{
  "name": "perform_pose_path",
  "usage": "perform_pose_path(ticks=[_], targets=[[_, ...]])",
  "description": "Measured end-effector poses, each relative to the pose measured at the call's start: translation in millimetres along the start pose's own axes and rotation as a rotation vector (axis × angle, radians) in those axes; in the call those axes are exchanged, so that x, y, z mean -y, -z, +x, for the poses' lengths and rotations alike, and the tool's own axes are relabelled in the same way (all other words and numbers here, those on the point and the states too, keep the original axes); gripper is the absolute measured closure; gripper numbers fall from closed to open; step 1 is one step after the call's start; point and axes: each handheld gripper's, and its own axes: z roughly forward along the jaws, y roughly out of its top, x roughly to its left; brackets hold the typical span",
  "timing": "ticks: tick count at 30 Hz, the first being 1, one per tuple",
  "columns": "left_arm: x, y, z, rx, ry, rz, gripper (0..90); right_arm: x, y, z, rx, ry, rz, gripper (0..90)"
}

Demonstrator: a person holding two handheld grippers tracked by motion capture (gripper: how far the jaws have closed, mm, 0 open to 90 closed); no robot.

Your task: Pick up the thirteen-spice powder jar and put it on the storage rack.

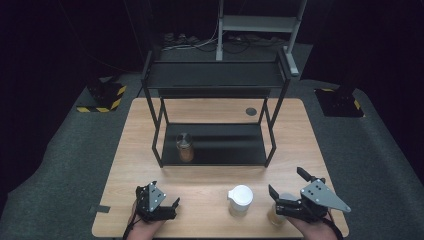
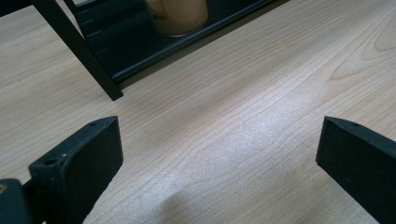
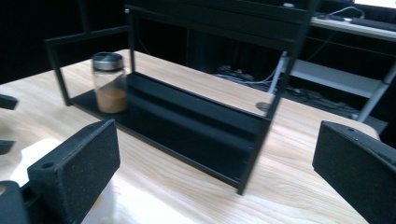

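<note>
While brown powder half-fills the jar (image 1: 185,147), the white-lidded cup (image 1: 240,199) stays unreadable.

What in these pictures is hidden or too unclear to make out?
- High view: the jar under the right hand-held gripper is mostly covered by it; its lid and contents are unclear.
- Left gripper view: the jar on the rack's lower shelf is cut off by the top edge.
- Right gripper view: the white-lidded container is blurred and partly behind the jaw.
</note>
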Motion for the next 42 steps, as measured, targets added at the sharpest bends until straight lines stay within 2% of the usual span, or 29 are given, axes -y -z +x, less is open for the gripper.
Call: perform_pose_path(ticks=[10, 19, 31, 42], targets=[[0.7, 0.4, 0.8, 0.004, 0.003, -0.004, 0.8, 1.1, -13.0, 25.5, -0.068, 0.013, 0.016, 0.0], [1.2, 0.7, 0.4, 0.002, 0.003, -0.006, 0.8, 9.1, -20.5, 47.8, -0.102, 0.010, 0.017, 0.0], [1.1, 0.8, 0.2, 0.003, -0.001, -0.005, 0.8, 24.5, -26.0, 75.9, -0.101, 0.020, 0.012, 0.0], [1.0, 0.6, 0.2, 0.005, -0.004, -0.005, 0.8, 41.8, -31.0, 92.0, -0.059, 0.003, 0.008, 0.4]])
